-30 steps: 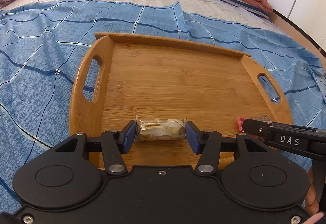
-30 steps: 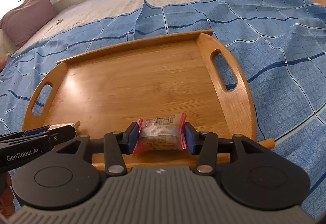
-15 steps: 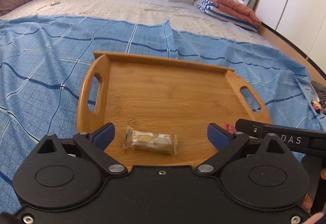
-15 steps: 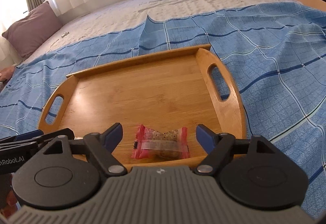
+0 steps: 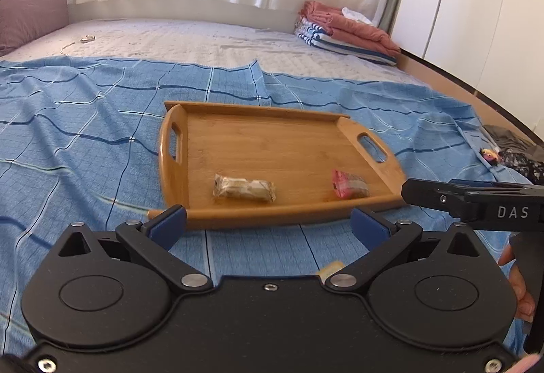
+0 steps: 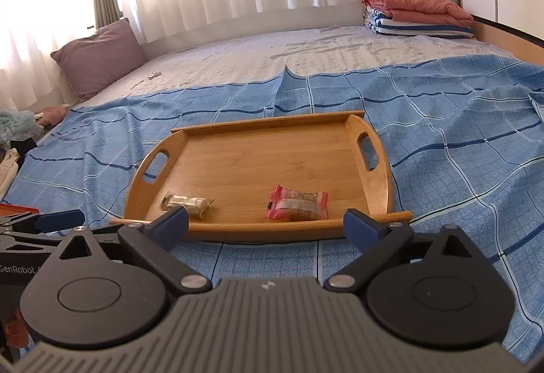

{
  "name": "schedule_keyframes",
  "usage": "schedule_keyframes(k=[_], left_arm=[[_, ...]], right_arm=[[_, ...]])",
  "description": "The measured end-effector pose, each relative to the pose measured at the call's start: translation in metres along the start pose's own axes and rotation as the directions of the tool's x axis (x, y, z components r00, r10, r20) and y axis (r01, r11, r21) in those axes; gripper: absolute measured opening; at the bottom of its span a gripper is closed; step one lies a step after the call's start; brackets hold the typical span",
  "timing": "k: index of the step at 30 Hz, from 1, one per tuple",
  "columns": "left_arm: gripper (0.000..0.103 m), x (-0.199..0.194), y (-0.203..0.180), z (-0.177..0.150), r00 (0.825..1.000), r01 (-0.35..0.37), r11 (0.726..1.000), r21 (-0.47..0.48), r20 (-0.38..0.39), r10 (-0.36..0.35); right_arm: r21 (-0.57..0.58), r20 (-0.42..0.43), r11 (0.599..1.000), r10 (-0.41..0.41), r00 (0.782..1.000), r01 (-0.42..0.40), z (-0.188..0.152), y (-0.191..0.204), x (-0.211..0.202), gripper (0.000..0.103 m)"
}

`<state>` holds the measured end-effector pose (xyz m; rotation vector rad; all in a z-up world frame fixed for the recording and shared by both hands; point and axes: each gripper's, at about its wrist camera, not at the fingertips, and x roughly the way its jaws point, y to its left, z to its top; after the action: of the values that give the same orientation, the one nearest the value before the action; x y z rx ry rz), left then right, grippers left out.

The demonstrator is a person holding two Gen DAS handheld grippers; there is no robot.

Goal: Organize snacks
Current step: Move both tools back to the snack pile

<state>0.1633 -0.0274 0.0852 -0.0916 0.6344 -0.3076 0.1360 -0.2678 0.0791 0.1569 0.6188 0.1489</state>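
A wooden tray (image 5: 272, 142) with two handles lies on a blue checked bedspread; it also shows in the right wrist view (image 6: 258, 155). A gold-wrapped snack (image 5: 244, 188) lies at its front left, also in the right wrist view (image 6: 185, 203). A pink-wrapped snack (image 5: 350, 188) lies at its front right, also in the right wrist view (image 6: 297, 207). My left gripper (image 5: 270, 225) is open and empty, short of the tray's near edge. My right gripper (image 6: 267, 225) is open and empty, also short of the near edge.
A thin wooden stick (image 6: 391, 216) lies under the tray's front edge. A yellow wrapper corner (image 5: 331, 269) shows on the bedspread below my left gripper. Folded blankets (image 6: 418, 11) sit at the back right, a purple pillow (image 6: 98, 58) at the back left.
Both grippers opened, let go of their snacks on the tray and pulled back and up, away from the tray's front edge.
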Motion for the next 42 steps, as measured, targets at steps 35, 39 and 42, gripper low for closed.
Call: schedule_keyframes(k=[35, 39, 42], left_arm=[[0.103, -0.069, 0.015, -0.129, 0.991, -0.132, 0.990, 0.050, 0.017, 0.131], [0.103, -0.064, 0.012, -0.133, 0.990, -0.141, 0.988, 0.064, 0.010, 0.140], [0.103, -0.061, 0.011, -0.134, 0.990, -0.140, 0.988, 0.064, 0.004, 0.140]], right_arm=[[-0.104, 0.048, 0.961, -0.252, 0.967, 0.256, -0.150, 0.003, -0.074, 0.103], [-0.114, 0.035, 0.957, -0.265, 0.964, 0.267, -0.157, 0.000, -0.073, 0.103], [-0.125, 0.033, 0.953, -0.273, 0.962, 0.275, -0.160, 0.000, -0.071, 0.103]])
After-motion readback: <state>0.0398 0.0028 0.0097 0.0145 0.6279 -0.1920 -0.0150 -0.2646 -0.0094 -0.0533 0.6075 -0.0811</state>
